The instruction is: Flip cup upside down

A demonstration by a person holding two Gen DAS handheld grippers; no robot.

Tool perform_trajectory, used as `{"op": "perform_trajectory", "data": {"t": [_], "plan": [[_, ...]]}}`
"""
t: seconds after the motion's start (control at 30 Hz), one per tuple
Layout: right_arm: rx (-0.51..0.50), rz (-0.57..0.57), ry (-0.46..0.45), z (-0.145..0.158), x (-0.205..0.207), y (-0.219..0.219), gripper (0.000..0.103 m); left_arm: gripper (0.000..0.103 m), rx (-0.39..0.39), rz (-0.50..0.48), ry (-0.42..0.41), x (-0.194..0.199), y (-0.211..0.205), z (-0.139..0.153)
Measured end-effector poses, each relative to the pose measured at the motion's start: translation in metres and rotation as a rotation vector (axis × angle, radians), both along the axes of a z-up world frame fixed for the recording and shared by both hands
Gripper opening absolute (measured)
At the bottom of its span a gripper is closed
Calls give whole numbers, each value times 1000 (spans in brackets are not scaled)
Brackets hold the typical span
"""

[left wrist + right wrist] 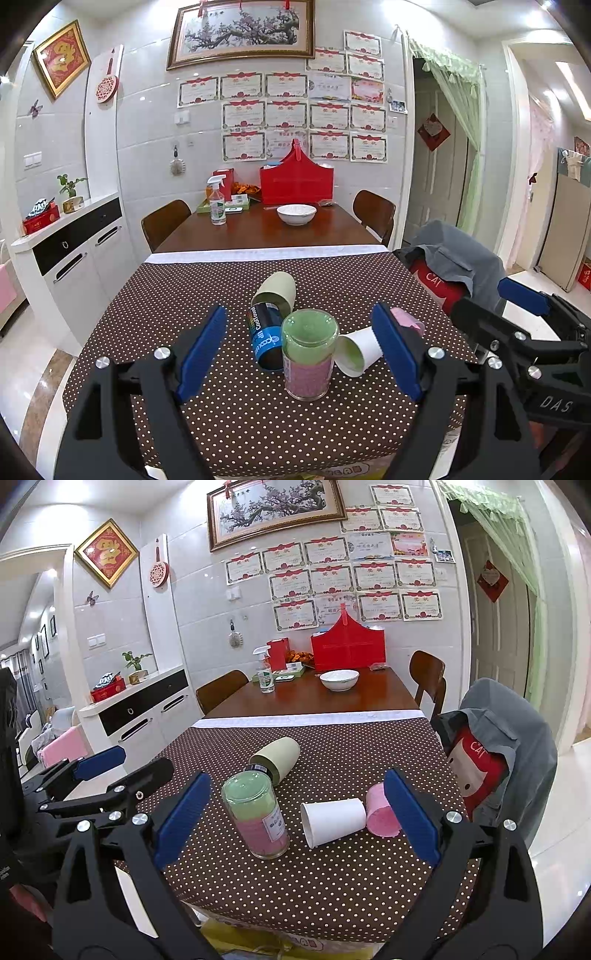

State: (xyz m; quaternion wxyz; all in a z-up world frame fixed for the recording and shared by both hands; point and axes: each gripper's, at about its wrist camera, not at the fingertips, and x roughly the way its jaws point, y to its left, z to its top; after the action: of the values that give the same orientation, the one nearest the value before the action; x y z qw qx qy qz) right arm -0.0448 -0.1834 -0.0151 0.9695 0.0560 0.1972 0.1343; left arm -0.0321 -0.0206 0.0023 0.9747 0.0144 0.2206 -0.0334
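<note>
A white paper cup [334, 821] lies on its side on the dotted tablecloth [332, 878], mouth toward the left; it also shows in the left wrist view [357, 350]. A beige cup [277, 757] lies on its side farther back, also in the left wrist view [276, 293]. A pink cup [380, 812] lies behind the white one. An upright glass jar [256, 814] holds green and pink grains; it shows too in the left wrist view [308, 356]. My left gripper [301, 350] is open in front of the jar. My right gripper [295, 816] is open in front of the jar and white cup.
A blue-labelled black can [264, 338] lies beside the jar. A chair with a grey jacket and red cushion [495, 753] stands right of the table. Farther back the wooden table holds a white bowl [339, 679], a spray bottle [265, 674] and a red box [347, 644].
</note>
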Motion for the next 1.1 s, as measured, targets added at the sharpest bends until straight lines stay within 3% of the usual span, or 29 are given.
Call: {"op": "perform_trajectory", "data": {"t": [1.1], "plan": [[13,12,17,-6,5,3,93,80,-4,13,13,4,-1,-4]]}}
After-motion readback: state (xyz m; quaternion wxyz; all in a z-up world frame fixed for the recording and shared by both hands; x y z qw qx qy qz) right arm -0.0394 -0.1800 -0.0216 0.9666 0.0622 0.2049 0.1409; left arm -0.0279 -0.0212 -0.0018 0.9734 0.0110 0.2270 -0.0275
